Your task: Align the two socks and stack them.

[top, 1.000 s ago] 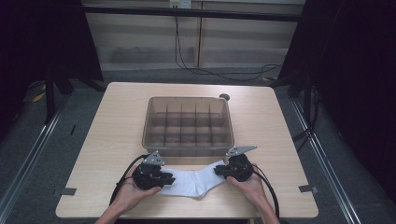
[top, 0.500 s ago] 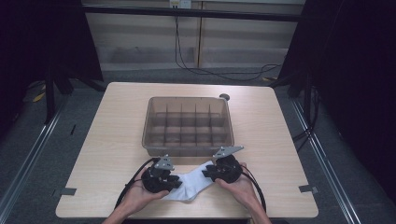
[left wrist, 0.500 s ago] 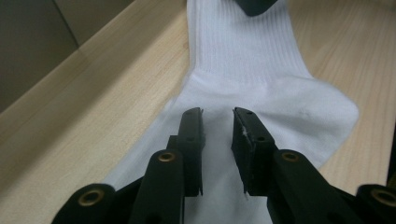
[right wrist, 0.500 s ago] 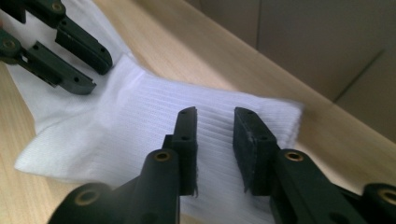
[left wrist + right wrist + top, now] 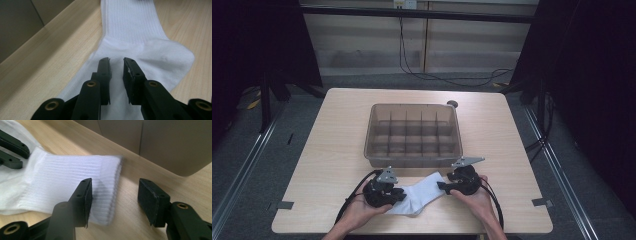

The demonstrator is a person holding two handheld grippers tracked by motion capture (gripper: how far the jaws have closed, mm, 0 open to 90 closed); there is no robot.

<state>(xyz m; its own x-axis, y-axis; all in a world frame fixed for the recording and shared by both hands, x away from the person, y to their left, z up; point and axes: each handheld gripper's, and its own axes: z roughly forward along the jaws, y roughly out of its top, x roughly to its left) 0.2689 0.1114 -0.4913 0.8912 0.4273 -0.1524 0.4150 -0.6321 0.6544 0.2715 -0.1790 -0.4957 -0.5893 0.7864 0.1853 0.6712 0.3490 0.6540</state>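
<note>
You've got soft white knit cloth under you: the sock point(image 5: 140, 47) is ribbed along its leg and cuff, finer and smoother over the foot. It's lying on the table point(image 5: 337, 150), a pale wood-grain top with a matt, smooth finish. Your left gripper point(image 5: 116, 62) shows matt black plastic jaws with brassy metal rivets; your right gripper point(image 5: 115, 192) wears dull, rubbery-looking black pads. Ahead, the bin point(image 5: 412, 157) looks like smoky translucent plastic, lightly glossy.
</note>
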